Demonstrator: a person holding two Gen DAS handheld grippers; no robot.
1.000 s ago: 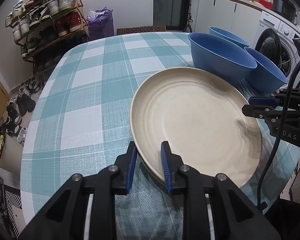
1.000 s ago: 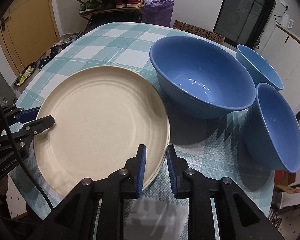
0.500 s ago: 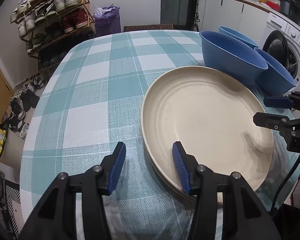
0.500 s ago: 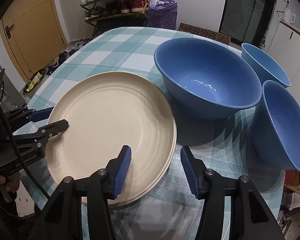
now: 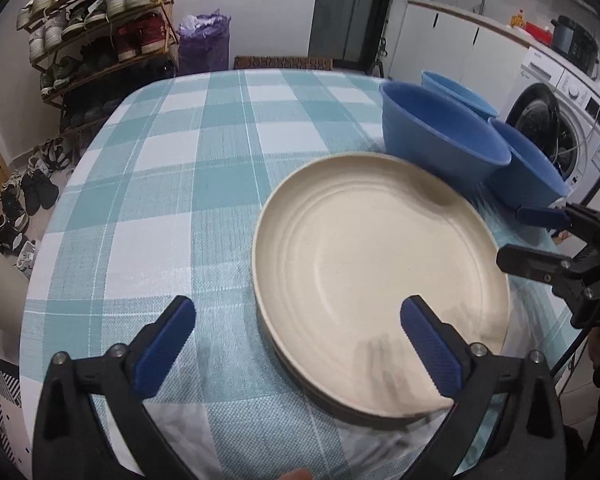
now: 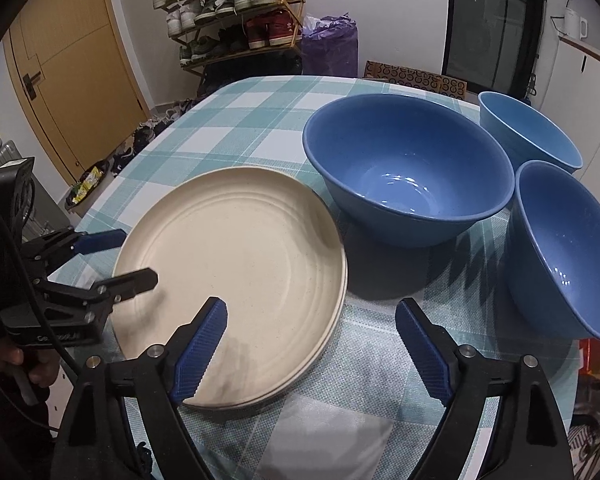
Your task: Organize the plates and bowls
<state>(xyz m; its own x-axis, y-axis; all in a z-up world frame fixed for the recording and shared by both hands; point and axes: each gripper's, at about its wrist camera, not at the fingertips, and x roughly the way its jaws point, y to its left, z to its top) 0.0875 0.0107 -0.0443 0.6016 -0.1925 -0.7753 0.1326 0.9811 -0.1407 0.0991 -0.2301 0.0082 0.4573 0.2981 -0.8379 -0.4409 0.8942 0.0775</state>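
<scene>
A cream plate (image 5: pixel 380 264) (image 6: pixel 236 272) lies on top of at least one other plate on the checked tablecloth. My left gripper (image 5: pixel 296 316) (image 6: pixel 132 258) stands at its near left rim, jaws opening wide, pads clear of the rim. On the opposite side, my right gripper (image 6: pixel 310 312) (image 5: pixel 532 236) also has its jaws opening, one finger over the plate and one over the cloth, neither pressing on it. A large blue bowl (image 6: pixel 408 176) (image 5: pixel 440 140) sits just behind the plate. Two smaller blue bowls (image 6: pixel 528 132) (image 6: pixel 560 248) stand beside it.
The table (image 5: pixel 188 184) is round-cornered, with its edges close on my side and beside the small bowls. Off the table are a shoe rack (image 5: pixel 100 40), a purple bag (image 6: pixel 332 44), a washing machine (image 5: pixel 560 128) and a wooden door (image 6: pixel 72 68).
Both grippers were shut on the cream plate's rim a second ago. Both have let go and spread their jaws wide, and the plate now lies flat.
</scene>
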